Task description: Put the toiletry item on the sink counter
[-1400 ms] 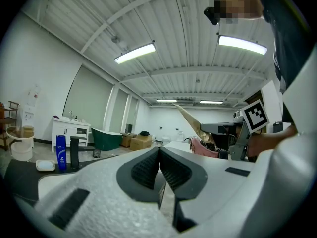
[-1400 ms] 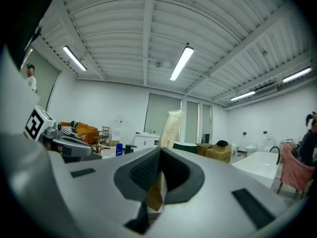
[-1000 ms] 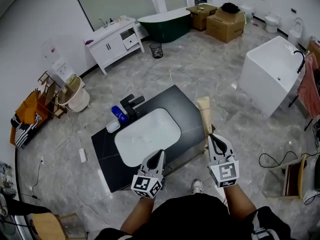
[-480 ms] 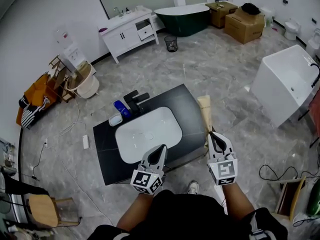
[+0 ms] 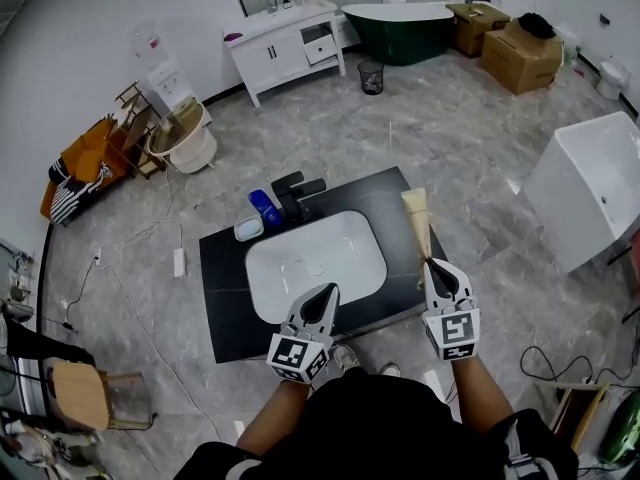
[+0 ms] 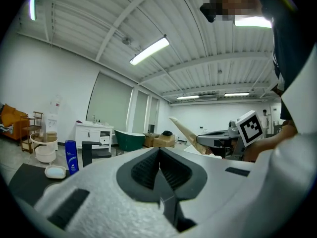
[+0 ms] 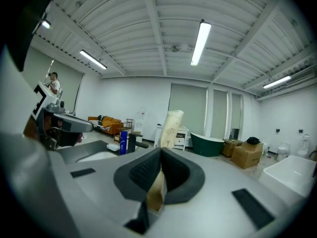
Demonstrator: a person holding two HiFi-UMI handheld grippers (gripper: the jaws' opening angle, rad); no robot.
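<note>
The toiletry item is a cream tube [image 5: 417,219]. My right gripper [image 5: 433,264] is shut on its lower end, at the right edge of the black sink counter [image 5: 222,298]. In the right gripper view the tube [image 7: 170,127] rises upright from between the pads. The left gripper [image 5: 327,291] is shut and holds nothing, over the counter's front edge below the white basin [image 5: 315,263]. From the left gripper view, the tube [image 6: 185,132] slants up to the right of those shut jaws [image 6: 159,153].
A blue bottle [image 5: 264,208], a soap dish [image 5: 249,229] and a black faucet [image 5: 298,189] stand at the counter's back. Around it are a white vanity [image 5: 285,43], a dark bathtub [image 5: 405,16], cardboard boxes [image 5: 520,53], a white tub [image 5: 600,188] and a wooden chair [image 5: 75,393].
The head view has swung, so the counter and room sit further right and lower in frame. Both grippers keep their pose, the right one still on the tube.
</note>
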